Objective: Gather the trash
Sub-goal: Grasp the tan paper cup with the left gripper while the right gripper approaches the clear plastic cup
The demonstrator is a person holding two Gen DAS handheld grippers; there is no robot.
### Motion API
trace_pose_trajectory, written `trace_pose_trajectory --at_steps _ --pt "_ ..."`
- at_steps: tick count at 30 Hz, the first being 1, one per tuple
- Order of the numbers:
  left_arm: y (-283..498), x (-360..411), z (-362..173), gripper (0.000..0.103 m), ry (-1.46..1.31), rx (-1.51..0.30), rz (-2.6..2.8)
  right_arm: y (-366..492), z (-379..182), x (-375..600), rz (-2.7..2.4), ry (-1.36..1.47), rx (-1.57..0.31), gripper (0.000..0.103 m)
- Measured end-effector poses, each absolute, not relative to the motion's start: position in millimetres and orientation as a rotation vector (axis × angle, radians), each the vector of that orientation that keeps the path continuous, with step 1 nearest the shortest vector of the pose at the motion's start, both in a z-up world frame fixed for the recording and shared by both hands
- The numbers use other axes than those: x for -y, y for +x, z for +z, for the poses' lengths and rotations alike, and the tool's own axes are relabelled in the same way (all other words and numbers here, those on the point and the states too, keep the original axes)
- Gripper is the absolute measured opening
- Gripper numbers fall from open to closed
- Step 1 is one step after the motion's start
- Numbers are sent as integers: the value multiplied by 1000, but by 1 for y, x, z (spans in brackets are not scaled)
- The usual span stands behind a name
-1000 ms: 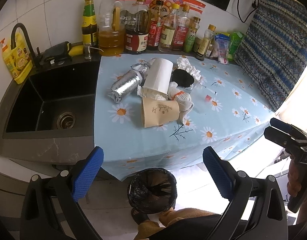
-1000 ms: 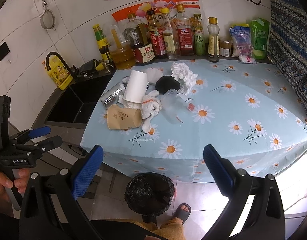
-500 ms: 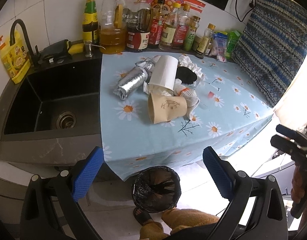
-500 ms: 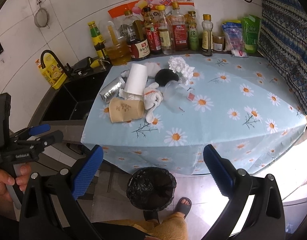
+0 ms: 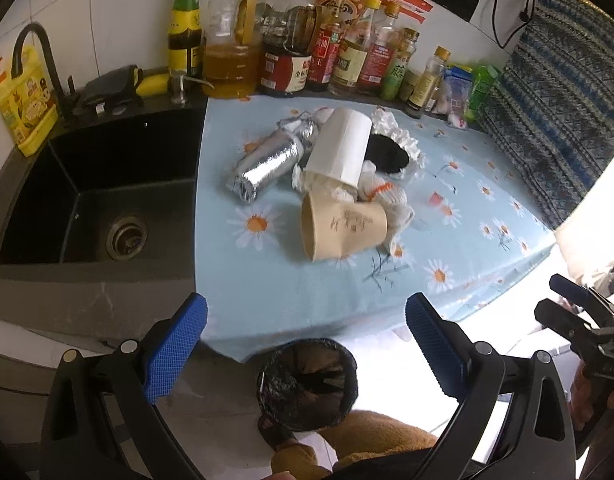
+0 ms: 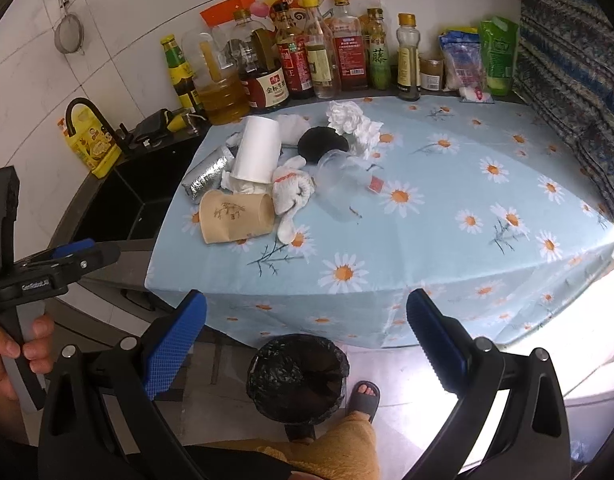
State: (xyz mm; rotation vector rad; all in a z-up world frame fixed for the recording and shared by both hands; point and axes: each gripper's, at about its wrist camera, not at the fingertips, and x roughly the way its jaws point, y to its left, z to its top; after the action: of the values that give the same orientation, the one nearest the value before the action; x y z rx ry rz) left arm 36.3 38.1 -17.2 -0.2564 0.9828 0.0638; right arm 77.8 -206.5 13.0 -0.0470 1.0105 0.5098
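At the far left we see a black sink (image 5: 87, 200) beside the desk (image 6: 447, 240) with its daisy-print cloth. Our left hand-held gripper (image 5: 305, 344) hangs near the desk's front edge, its blue pads spread wide and holding nothing. The trash lies in a heap on the left part of the desk: a foil roll (image 5: 267, 168), a white paper cup (image 5: 341, 148) on its side, a brown paper cup (image 5: 343, 230) nearest us, crumpled tissue (image 6: 351, 120) and a clear plastic cup (image 6: 339, 178). On the floor below stands a bin (image 6: 297, 376) lined with a black bag. Our right hand-held gripper (image 6: 307, 340) hovers above it, equally spread and empty.
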Motion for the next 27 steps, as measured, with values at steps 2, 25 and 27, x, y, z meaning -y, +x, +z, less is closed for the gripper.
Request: trace_pose_trajectory --at_steps 2,25,27 --pt "49 -31 -21 97 -259 -987 78 89 9 210 526 -47 -1017 99" --pt "178 17 -99 97 -202 -1221 273 219 -41 290 660 11 -1099 99" --pt "183 18 -101 97 -183 -1231 281 222 -45 292 668 24 -1122 99"
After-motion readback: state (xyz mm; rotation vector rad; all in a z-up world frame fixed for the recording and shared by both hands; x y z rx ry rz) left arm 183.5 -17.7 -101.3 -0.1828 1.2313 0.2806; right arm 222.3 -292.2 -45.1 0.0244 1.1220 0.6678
